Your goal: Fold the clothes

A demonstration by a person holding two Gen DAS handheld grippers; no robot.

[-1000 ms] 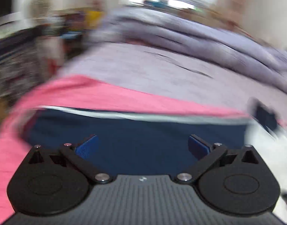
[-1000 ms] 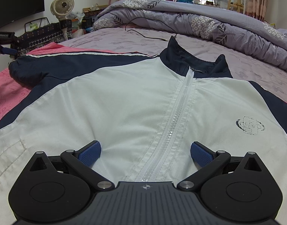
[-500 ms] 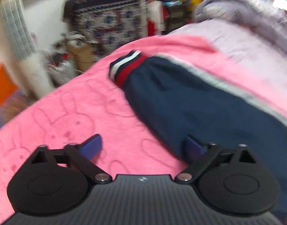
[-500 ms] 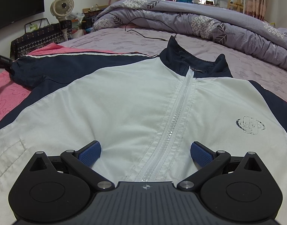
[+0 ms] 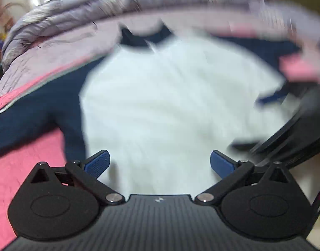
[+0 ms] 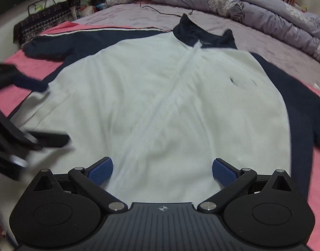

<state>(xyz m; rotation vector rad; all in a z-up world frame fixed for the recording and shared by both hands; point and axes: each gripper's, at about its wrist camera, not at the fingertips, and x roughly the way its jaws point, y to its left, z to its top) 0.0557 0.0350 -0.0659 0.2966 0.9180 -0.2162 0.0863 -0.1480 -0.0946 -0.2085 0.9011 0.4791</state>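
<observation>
Both grippers, left gripper (image 5: 159, 164) and right gripper (image 6: 162, 171), hang side by side over the zip-up jacket's (image 6: 160, 104) hem, jaws spread wide, gripping nothing.

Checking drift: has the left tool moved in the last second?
Yes. The left tool has swung from the sleeve at the pink blanket edge to over the jacket body, beside the right tool.
</observation>
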